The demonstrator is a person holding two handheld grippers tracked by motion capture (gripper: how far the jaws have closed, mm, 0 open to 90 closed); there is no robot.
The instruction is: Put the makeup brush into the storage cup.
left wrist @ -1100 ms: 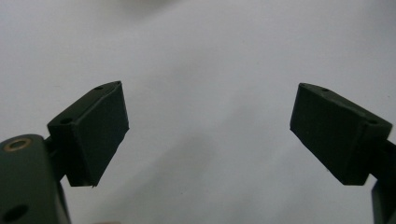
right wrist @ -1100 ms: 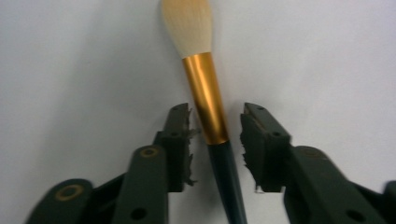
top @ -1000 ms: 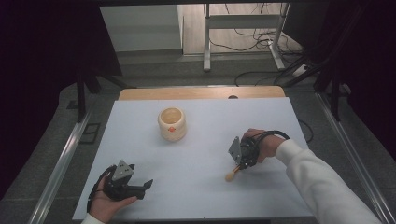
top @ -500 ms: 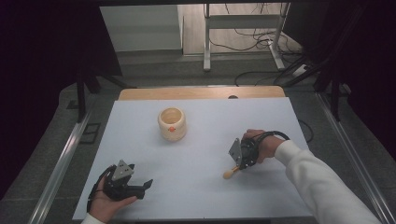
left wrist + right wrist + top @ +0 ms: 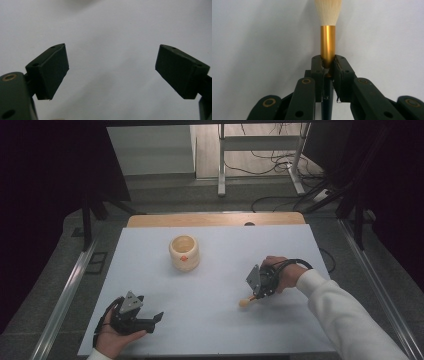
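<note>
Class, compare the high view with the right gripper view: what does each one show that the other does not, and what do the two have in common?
High view alone: the cream cup standing upright toward the far side of the white table, the left tongs resting open near the front edge, and the floor with cables beyond. Right gripper view alone: the brush's gold ferrule, pale bristles and dark handle, pinched between the pads. Shared: the right tongs shut on the brush, over the white tabletop.

A brush (image 5: 327, 42) with a gold ferrule, pale bristles and dark handle points its tuft (image 5: 243, 303) down at the white counter (image 5: 210, 320).
</note>
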